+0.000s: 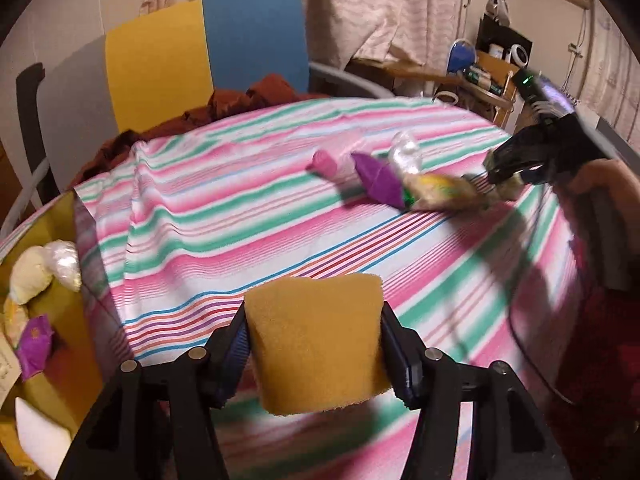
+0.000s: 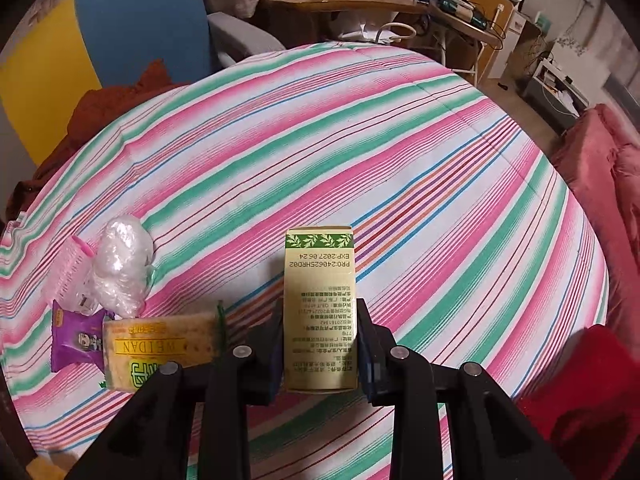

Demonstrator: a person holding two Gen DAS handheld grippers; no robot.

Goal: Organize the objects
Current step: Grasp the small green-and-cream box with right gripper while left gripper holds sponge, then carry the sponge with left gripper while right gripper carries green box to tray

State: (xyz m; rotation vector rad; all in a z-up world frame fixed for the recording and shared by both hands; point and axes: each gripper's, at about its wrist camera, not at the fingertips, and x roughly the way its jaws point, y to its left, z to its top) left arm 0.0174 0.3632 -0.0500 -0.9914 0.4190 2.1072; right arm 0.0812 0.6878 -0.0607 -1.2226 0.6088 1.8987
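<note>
My left gripper [image 1: 314, 344] is shut on a yellow sponge [image 1: 316, 340], held above the near edge of the striped table [image 1: 240, 216]. My right gripper [image 2: 320, 344] is shut on a pale yellow carton with green leaf print [image 2: 319, 304], just above the cloth. To its left lie a yellow cracker packet [image 2: 160, 346], a purple snack packet [image 2: 78, 338], a clear plastic wad [image 2: 122, 270] and a pink bottle [image 2: 74, 270]. The left wrist view shows the same cluster at the far right, with the purple packet [image 1: 378, 178] beside the right gripper [image 1: 504, 168].
A yellow box [image 1: 52, 280] at the table's left edge holds a pale pouch, a plastic wad and a purple packet. A chair with a yellow and blue back [image 1: 200, 52] and brown cloth stands behind. A red cushion [image 2: 600, 184] lies at the right.
</note>
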